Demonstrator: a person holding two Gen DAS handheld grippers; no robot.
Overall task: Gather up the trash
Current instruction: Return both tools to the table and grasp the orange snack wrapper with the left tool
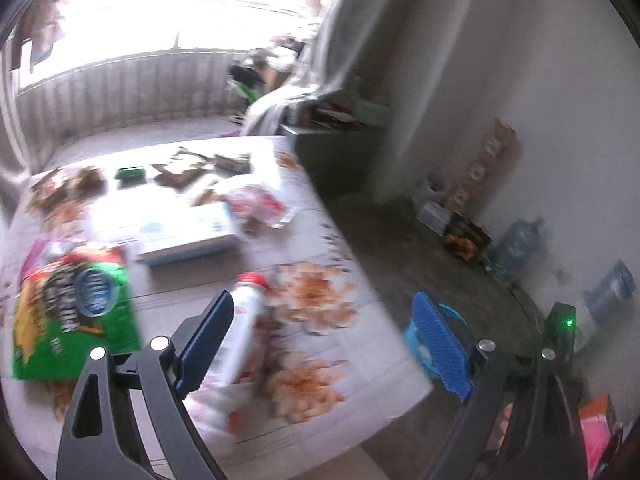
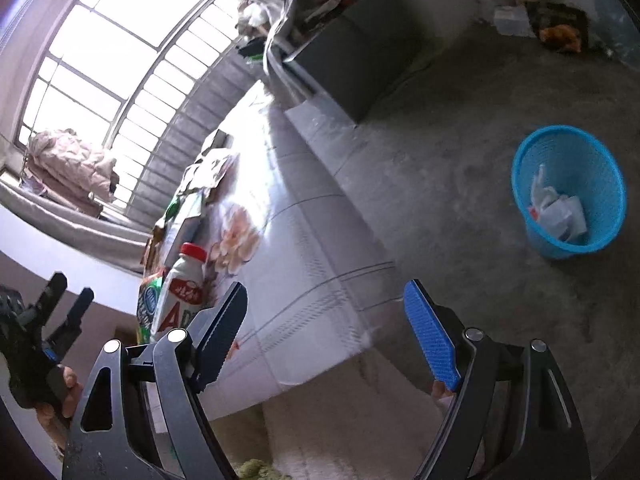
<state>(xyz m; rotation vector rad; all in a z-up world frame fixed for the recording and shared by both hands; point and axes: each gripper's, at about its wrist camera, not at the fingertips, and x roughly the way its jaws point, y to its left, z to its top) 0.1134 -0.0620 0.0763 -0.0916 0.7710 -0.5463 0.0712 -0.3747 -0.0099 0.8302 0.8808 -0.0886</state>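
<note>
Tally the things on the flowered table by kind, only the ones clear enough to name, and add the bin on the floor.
White bottle with red cap: 1
Green snack bag: 1
Flat white box: 1
Red-and-white wrapper: 1
Small green item: 1
Blue bin: 1
Total: 6
The dark wrappers at the far end are too blurred to count.

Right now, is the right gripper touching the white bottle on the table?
Apart. The right wrist view shows the right gripper open and empty, with the white bottle beyond its left finger.
</note>
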